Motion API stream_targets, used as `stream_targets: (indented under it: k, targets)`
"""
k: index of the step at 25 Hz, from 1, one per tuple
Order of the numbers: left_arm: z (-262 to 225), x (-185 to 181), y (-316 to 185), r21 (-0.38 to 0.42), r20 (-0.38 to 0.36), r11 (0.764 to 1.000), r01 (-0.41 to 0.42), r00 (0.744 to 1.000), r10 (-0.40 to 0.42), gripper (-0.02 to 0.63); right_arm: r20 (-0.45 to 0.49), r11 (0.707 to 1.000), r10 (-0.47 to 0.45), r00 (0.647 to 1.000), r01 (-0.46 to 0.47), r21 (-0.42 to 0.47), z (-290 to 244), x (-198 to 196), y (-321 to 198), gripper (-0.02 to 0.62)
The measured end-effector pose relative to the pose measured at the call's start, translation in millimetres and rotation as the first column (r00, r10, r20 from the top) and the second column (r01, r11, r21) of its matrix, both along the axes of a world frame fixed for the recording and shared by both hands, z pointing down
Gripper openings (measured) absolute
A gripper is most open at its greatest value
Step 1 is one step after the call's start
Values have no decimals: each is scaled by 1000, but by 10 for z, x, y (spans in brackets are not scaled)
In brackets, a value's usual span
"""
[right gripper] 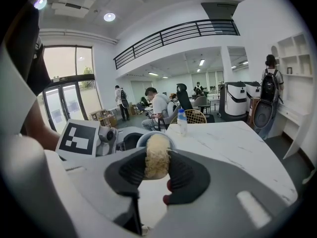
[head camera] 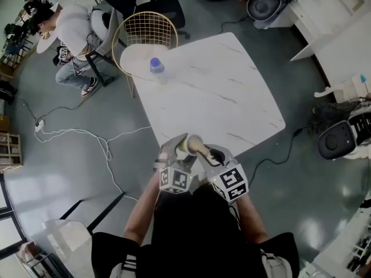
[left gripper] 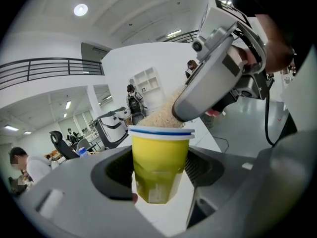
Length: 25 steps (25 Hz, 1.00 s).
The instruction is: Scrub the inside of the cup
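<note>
Cup (left gripper: 161, 155), yellow with a white rim and a thin blue line round it, sits clamped between the jaws of the left tool (left gripper: 159, 176), whose pads press on its lower sides while the jaws stand fairly wide to take it; it is held in the air close in front of the person, by the near edge of the white marbled worktop (head camera: 232, 97) and not resting on it; the right tool (right gripper: 157, 168) is closed on a tan, rough-textured scrubber (right gripper: 157, 155), squeezed between its two dark pads; in the left gripper view the scrubber reaches down at a slant from the right tool's grey body to the cup's mouth, and its lower end meets the rim; how deep it goes inside cannot be made out; in the right gripper view the cup's rim shows just behind the scrubber; from the head view the two tools sit side by side, their marker cubes toward the person; farther off on the worktop a clear bottle with a blue cap (head camera: 156, 66) stands near the far corner, well apart from the tools; a gold wire chair (head camera: 148, 30) stands beside that corner, and a seated person (head camera: 72, 30) is beyond it; a white cable (head camera: 87, 135) trails over the grey floor.
</note>
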<state>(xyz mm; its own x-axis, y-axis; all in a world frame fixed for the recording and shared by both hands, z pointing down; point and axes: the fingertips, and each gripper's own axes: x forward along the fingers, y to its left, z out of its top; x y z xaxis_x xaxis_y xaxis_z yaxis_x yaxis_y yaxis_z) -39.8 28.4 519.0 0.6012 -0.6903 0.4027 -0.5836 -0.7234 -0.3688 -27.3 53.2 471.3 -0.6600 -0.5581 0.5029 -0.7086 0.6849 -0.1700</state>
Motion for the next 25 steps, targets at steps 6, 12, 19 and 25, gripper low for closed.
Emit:
stream_targets:
  k: [6,12,19,25]
  targets:
    - [-8,47,-36,5,-6,1000,2,1000,-2,307,-1,1000,-30,1000,30,1,-1,7,49,107]
    - [-23,72,-26,7,-13,1000,-5,1000,5,307,-27,1000,-4,1000,4,-23,59,171,13,107]
    - [-6,108,-4,0,-15,1000,-19,1000,19,307,-22,1000,5,1000,-6,-22,26,197,-25,107]
    - [-18,125,-5,-1,-14,1000,-19,1000,19,307,-11,1000,-7,1000,7,-5,-47,147,-27,107]
